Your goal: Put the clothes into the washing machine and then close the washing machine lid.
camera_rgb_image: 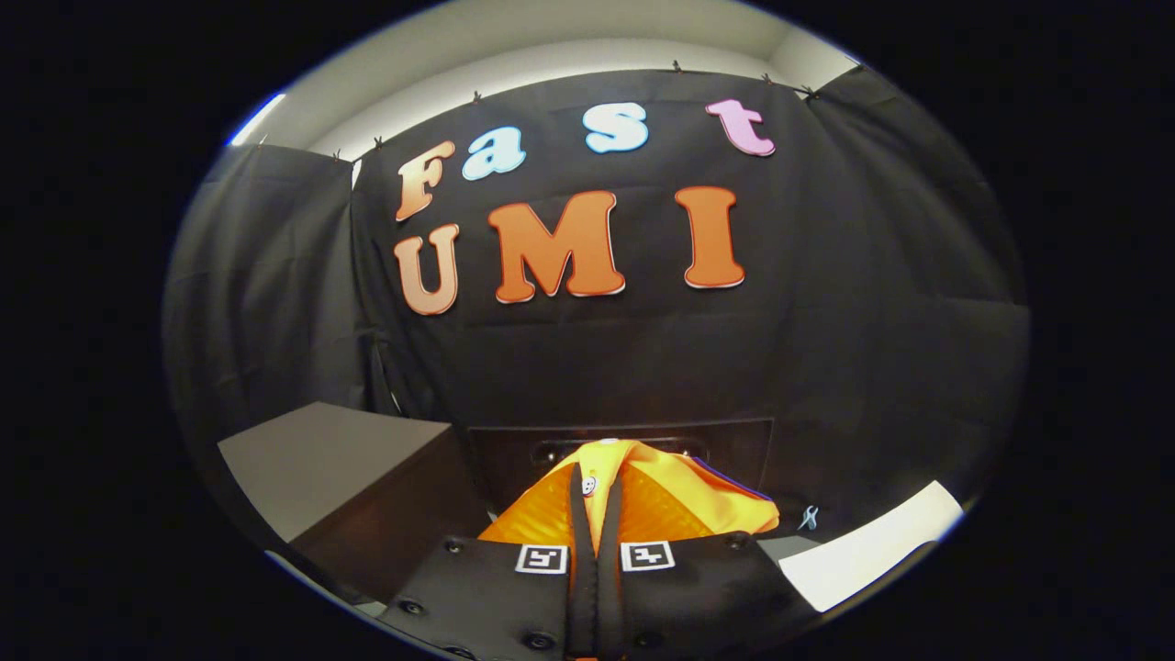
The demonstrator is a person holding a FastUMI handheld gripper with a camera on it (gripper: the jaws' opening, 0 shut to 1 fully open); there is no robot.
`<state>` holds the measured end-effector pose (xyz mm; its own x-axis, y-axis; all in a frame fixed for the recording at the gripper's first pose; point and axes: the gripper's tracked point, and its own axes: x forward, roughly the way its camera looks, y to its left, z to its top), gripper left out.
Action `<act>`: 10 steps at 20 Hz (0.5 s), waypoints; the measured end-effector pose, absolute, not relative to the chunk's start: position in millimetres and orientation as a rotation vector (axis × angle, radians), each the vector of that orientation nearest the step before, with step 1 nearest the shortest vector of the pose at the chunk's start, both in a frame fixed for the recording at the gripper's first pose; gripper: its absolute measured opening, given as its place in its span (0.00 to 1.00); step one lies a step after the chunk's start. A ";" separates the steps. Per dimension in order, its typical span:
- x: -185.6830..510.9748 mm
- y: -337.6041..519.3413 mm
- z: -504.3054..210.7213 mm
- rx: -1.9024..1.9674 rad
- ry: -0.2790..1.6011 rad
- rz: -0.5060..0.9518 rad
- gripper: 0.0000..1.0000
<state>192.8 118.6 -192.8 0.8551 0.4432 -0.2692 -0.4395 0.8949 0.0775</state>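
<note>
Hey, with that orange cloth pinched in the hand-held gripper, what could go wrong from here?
1. The hand-held gripper pinches only a thin fold of the orange garment, so it might slip free.
2. The garment bunches up ahead of the fingers and hides much of the dark washing machine beyond, so aiming the drop may be harder.

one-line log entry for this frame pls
gripper: shut on orange garment | garment: lifted, bunched ahead of fingers | beyond: dark machine panel | lid: cannot tell

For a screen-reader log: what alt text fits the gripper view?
The gripper is shut on an orange garment, its jaws pinching a fold that bunches up just ahead of them. Beyond it hangs black cloth, with a dark box off to the left.
</note>
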 end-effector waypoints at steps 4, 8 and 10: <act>204.8 124.0 -256.5 -0.004 0.377 0.454 0.08; 215.0 132.0 -330.2 0.006 0.502 0.420 0.08; 226.1 132.3 -369.9 0.001 0.567 0.405 0.08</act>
